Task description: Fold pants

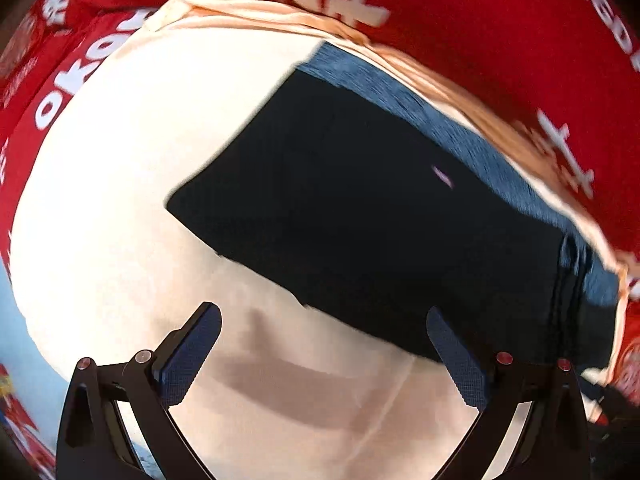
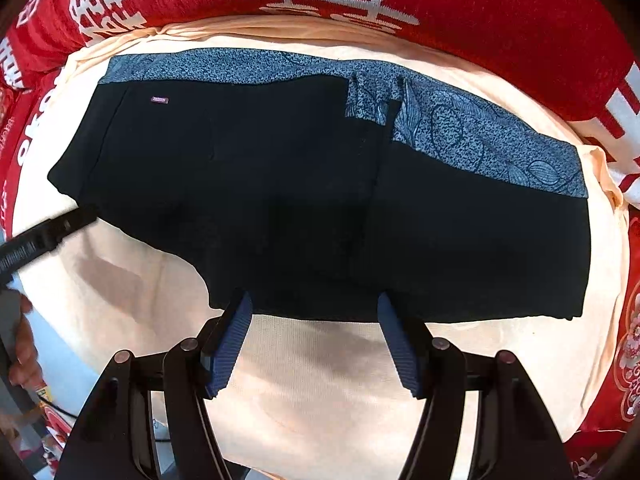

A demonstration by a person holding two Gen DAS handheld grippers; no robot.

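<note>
Black pants (image 2: 280,200) with a blue patterned band (image 2: 480,140) along the far edge lie folded flat on a cream cloth (image 2: 320,380). In the left wrist view the pants (image 1: 340,208) stretch from centre to right. My right gripper (image 2: 314,312) is open and empty, its blue fingertips at the pants' near edge. My left gripper (image 1: 324,320) is open and empty, hovering over the cream cloth (image 1: 120,200) just short of the pants' near edge; its arm also shows in the right wrist view (image 2: 44,236) by the pants' left end.
Red bedding with white characters (image 2: 360,0) surrounds the cream cloth on the far and right sides. A person's hand (image 2: 24,344) shows at the left edge. The cloth's left edge drops off to a light blue floor (image 1: 16,320).
</note>
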